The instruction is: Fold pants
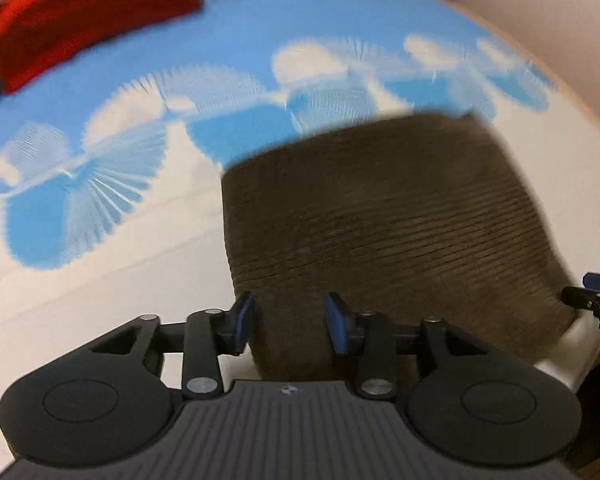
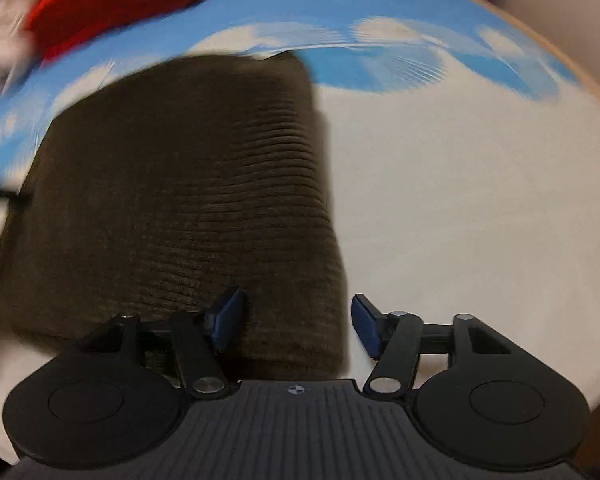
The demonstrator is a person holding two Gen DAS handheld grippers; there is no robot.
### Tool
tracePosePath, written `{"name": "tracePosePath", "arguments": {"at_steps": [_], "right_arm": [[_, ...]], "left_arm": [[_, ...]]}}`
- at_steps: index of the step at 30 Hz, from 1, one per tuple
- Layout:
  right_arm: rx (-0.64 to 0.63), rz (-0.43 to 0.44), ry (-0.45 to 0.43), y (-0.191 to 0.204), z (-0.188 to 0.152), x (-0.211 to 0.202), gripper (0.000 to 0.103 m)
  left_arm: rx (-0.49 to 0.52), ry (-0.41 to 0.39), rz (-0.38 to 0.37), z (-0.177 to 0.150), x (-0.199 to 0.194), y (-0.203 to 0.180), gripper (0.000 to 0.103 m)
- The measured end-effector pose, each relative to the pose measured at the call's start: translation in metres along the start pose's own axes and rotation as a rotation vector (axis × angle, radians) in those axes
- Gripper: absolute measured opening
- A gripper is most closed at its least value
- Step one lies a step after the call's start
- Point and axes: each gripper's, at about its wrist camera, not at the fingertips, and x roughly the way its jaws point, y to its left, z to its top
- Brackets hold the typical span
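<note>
Pants [image 1: 388,220]: soft ribbed knit, limp, folded; grab near corners. Left gripper [image 1: 290,322] and right gripper [image 2: 298,322] part-open above near edge, nothing clamped.

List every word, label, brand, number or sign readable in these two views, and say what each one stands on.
No readable words or numbers in either view.
Round quartered mark, no letters: on the ribbed body of the left tool, and the same on the right tool.
Brown pants: no tag or label shows.
Blue and white cloth: fan pattern only, no writing.
Red cloth: blurred, nothing legible.
</note>
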Motion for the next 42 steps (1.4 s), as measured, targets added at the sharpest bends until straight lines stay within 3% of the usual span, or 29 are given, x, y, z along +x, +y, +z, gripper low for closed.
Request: {"name": "tracePosePath", "arguments": {"at_steps": [1, 3, 4, 6, 8, 12, 14, 19, 22, 25, 30, 42], "right_arm": [[0.005, 0.007, -0.036, 0.000, -0.001, -0.014, 0.063], [-0.040, 0.032, -0.128, 0.005, -0.009, -0.047, 0.068], [-0.073, 0.038, -0.171, 0.009, -0.016, -0.061, 0.071], [-0.143, 0.040, -0.268, 0.015, -0.034, -0.093, 0.089], [-0.171, 0.023, -0.332, 0.018, -0.051, -0.119, 0.098], [-0.134, 0.045, -0.468, 0.021, -0.079, -0.171, 0.102], [-0.125, 0.051, -0.507, 0.022, -0.092, -0.185, 0.102], [-0.055, 0.056, -0.444, 0.024, -0.111, -0.186, 0.102], [-0.043, 0.036, -0.414, 0.034, -0.113, -0.186, 0.102], [-0.088, 0.024, -0.422, 0.041, -0.120, -0.180, 0.102], [-0.097, 0.007, -0.353, 0.046, -0.111, -0.159, 0.102], [-0.093, 0.031, -0.339, 0.038, -0.107, -0.159, 0.102]], "left_arm": [[-0.013, -0.044, 0.010, -0.006, -0.022, -0.006, 0.070], [-0.040, -0.130, 0.057, -0.029, -0.059, -0.019, 0.089], [-0.057, -0.173, 0.083, -0.041, -0.079, -0.026, 0.090], [-0.097, -0.251, 0.120, -0.069, -0.118, -0.047, 0.090], [-0.134, -0.298, 0.148, -0.098, -0.147, -0.066, 0.090], [-0.232, -0.274, 0.175, -0.136, -0.180, -0.089, 0.094], [-0.274, -0.255, 0.176, -0.150, -0.191, -0.095, 0.102], [-0.313, -0.271, 0.255, -0.196, -0.200, -0.109, 0.103], [-0.346, -0.198, 0.206, -0.213, -0.180, -0.104, 0.103], [-0.343, -0.181, 0.195, -0.206, -0.164, -0.099, 0.103], [-0.288, -0.191, 0.191, -0.196, -0.141, -0.099, 0.103], [-0.213, -0.240, 0.186, -0.184, -0.133, -0.107, 0.103]]}}
